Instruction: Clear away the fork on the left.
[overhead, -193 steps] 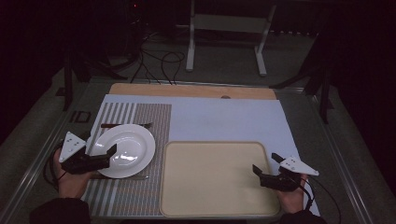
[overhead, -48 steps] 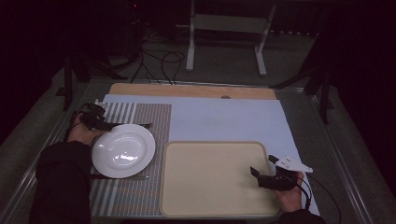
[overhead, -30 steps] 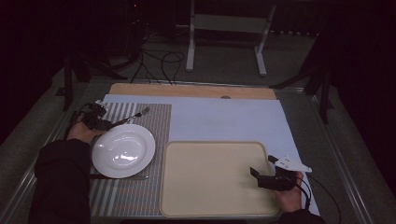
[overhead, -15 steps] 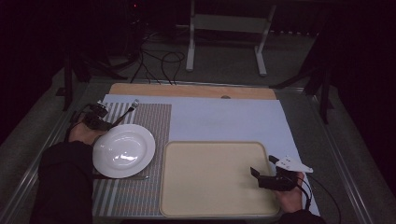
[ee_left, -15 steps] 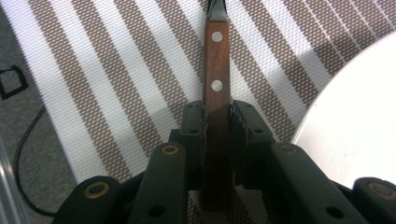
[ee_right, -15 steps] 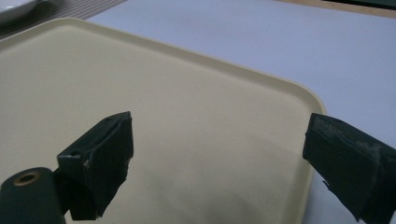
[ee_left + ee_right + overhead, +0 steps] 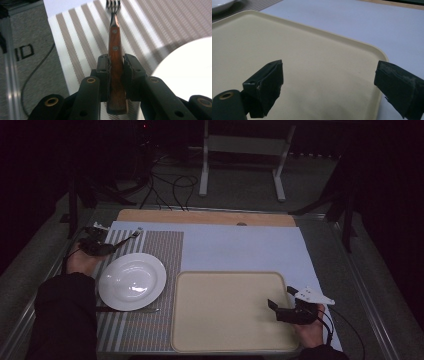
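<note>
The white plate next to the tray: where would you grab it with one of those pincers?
Probably by the rim of the plate, coming in low from its right edge beside the tray. It lies flat, so the thin raised lip is all two jaws could span.

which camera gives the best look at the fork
The left gripper view: the fork runs up the middle, its wooden handle clamped between the left gripper. The high view shows it small and dim.

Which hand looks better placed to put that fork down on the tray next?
Probably the left: its left gripper already clamps the fork by its wooden handle. The right gripper hangs open over the tray, holding nothing.
</note>
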Tool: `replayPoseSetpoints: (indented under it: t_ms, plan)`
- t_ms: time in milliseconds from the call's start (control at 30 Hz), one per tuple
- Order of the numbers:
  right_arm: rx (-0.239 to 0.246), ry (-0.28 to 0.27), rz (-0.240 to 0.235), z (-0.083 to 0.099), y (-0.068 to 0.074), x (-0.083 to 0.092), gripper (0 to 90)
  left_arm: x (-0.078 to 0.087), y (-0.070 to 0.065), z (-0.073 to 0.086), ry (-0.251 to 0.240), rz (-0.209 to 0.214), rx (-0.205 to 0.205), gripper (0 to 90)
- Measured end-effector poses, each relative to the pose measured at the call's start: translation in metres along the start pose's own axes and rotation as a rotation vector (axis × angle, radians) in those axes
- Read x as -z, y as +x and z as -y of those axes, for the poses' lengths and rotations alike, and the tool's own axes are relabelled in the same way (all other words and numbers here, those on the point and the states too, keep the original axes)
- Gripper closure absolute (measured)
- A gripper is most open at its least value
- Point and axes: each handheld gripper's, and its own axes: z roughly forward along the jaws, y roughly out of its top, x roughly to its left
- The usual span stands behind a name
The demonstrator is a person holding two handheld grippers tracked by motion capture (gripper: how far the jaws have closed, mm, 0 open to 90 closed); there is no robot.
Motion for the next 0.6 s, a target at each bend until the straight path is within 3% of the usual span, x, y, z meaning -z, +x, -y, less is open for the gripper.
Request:
replayPoseSetpoints:
  t_ms: [300,600]
  plan:
    - [0.001,-0.009,-0.004,-0.001,0.0,0.002,8.6,0.016,-0.012,-0.003,-0.092,-0.014,0.015,76.0]
    - [-0.003,-0.018,-0.001,-0.002,0.001,0.004,8.6,0.028,-0.028,-0.009,-0.14,-0.012,-0.002,75.9]
